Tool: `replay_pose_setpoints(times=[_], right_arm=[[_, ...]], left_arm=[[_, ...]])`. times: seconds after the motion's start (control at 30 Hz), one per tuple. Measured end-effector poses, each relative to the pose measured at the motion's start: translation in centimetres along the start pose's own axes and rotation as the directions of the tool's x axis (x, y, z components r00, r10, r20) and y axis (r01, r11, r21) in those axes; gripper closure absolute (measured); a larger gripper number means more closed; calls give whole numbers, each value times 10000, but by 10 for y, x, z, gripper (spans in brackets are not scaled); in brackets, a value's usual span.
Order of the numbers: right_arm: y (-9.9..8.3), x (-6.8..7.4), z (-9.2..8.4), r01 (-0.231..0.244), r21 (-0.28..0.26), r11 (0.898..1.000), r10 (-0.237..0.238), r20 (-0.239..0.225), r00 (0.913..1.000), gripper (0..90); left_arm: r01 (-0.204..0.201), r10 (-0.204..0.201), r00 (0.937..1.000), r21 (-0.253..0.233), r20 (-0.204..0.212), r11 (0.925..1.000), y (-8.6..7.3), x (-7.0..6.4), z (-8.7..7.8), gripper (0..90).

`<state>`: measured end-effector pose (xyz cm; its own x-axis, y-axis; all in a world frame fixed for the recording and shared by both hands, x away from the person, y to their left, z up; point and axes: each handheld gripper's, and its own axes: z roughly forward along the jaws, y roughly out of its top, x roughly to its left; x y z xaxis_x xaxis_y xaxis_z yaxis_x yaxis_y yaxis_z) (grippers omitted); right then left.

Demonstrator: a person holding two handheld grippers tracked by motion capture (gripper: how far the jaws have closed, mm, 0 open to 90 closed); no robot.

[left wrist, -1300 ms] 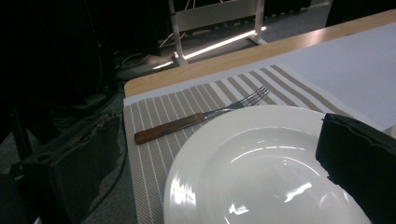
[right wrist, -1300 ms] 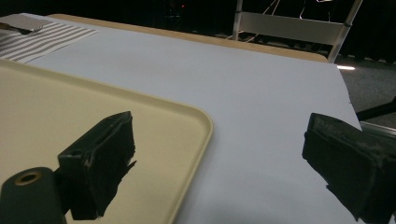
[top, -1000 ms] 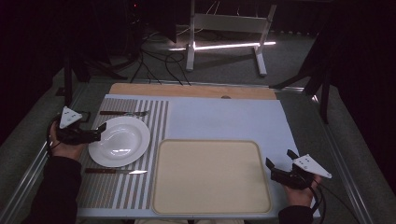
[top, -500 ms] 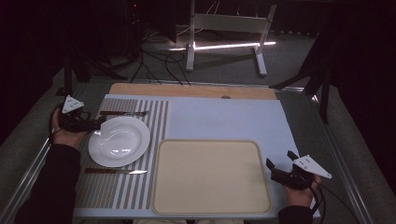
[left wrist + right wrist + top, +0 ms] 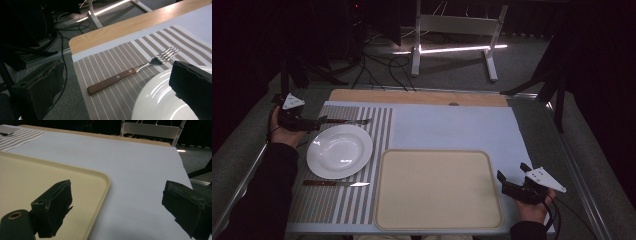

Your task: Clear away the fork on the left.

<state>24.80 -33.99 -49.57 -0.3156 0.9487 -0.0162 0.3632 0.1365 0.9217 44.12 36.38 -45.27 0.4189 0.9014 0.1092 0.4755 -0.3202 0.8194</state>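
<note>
At the far left of the high view we see the left gripper (image 5: 314,122) held just off the worktop's (image 5: 452,125) edge, its jaws spread wide and pointing at the handle end of the fork (image 5: 343,121). The fork lies on the striped placemat (image 5: 382,130) behind the white plate (image 5: 339,151), not yet touched. The left gripper view adds what the high view leaves dim: the fork's (image 5: 132,71) brown riveted handle, its tines pointing away, and one jaw hanging over the plate's (image 5: 160,100) rim while the other sits out beyond the placemat's (image 5: 112,57) edge. In front of the plate a knife (image 5: 336,183) lies along the placemat. Further right rests the cream tray (image 5: 437,187), bare. At the right, the right gripper (image 5: 507,182) sits by the tray's corner; the right gripper view shows its jaws released, one above the tray (image 5: 50,180), the other above the pale worktop (image 5: 140,165).
</note>
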Motion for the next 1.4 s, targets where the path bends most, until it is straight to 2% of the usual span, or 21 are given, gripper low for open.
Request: replay_pose_setpoints(times=[0.3,0.37,0.4,0.53,0.6,0.77,1.0,1.13,1.4], right_arm=[[-1,-1,-1,-128,39,9999,128,166,9998,90],[-1,-1,-2,-136,35,9999,135,192,9997,90],[-1,-2,-2,-140,-1,9999,140,223,9997,90],[-1,-2,-4,-158,9,9999,157,274,9995,90],[-1,-2,-4,-174,-2,9998,174,289,9994,90],[-1,-1,-5,-142,-21,9999,142,298,9995,91],[-2,-2,-5,-119,10,9999,118,326,9994,91],[-2,-2,-5,-175,48,9998,173,388,9991,91],[-3,-3,-6,-231,67,9997,228,446,9987,91]], left_arm=[[-120,113,9997,331,195,9994,6,5,21,2],[-120,113,9997,331,195,9994,6,5,21,2],[-113,100,9996,509,255,9986,7,6,29,2],[-74,50,9994,676,353,9977,7,8,36,2],[-9,-31,9991,922,429,9957,6,9,44,2],[201,-265,9982,1176,530,9929,4,11,54,2],[233,-370,9961,1660,795,9859,0,12,67,2],[430,-633,9924,1854,1051,9817,-3,12,77,2],[393,-721,9878,2271,1379,9731,-7,11,88,2]])
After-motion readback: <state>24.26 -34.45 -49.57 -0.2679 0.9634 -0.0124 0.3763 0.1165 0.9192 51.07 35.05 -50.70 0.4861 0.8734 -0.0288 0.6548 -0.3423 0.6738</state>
